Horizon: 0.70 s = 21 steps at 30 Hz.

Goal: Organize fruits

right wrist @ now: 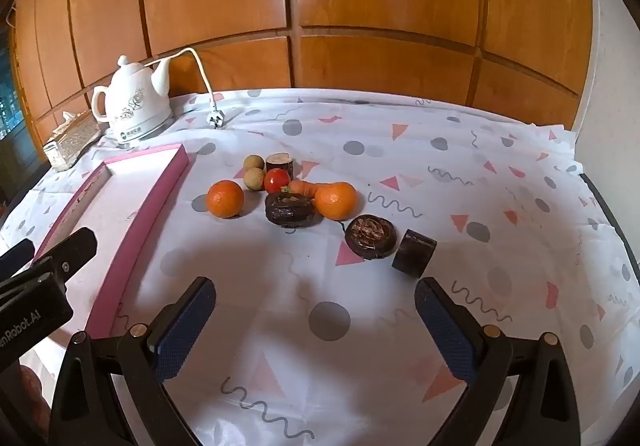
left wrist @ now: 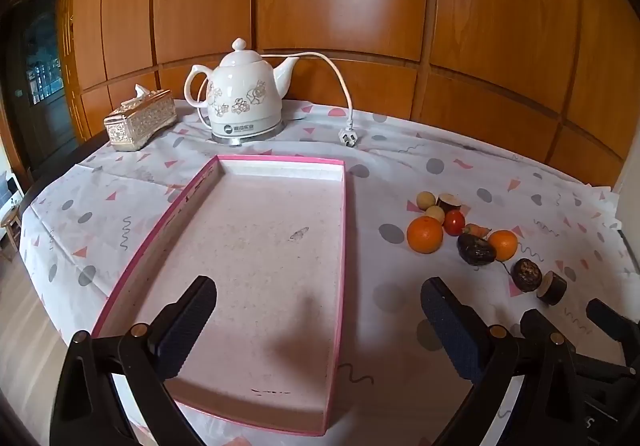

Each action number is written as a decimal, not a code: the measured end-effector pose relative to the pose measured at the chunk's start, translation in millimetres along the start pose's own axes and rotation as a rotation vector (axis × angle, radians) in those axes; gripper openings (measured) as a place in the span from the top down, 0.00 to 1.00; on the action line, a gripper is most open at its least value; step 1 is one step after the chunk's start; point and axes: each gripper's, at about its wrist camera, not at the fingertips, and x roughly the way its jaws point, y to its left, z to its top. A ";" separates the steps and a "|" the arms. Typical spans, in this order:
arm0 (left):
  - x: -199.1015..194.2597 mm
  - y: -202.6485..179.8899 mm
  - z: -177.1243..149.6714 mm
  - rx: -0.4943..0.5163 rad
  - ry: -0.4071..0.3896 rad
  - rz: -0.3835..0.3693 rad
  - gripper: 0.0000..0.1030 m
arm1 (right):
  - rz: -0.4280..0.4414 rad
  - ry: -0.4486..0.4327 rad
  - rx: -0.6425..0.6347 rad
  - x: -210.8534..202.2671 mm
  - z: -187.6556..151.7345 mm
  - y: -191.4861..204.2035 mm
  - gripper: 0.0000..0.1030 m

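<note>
Awaiting its first item: the pink-rimmed tray (left wrist: 343, 206) lies empty on the patterned tablecloth (right wrist: 460, 166), and every fruit sits loose on the cloth just beside the tray's right edge, so by my reading the sorting has not begun and all of it is left. Stock counted in the right wrist view: 2 oranges (right wrist: 225, 198), 1 small red tomato (right wrist: 277, 180), 2 pale round fruits (possibly longans) (right wrist: 253, 179), 1 small carrot-like piece (right wrist: 306, 187) lying between the tomato and the second orange, 2 dark round flattish fruits (right wrist: 289, 208) and 2 dark cut cylinders with pale ends (right wrist: 414, 253), kind unclear. Left gripper (left wrist: 316, 330): jaws wide apart, nothing between them, hanging over the tray's near half. Right gripper (right wrist: 314, 330): jaws wide apart, likewise empty, over bare cloth short of the fruit cluster. Non-task items at the far edge: 1 white ceramic electric kettle (left wrist: 244, 94) with its plug unconnected, 1 ornate tissue box (left wrist: 140, 120).
</note>
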 end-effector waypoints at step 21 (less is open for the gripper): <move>2.8 -1.3 -3.8 0.010 0.036 -0.016 0.00 | 0.016 -0.025 -0.017 -2.5 -0.1 2.8 0.02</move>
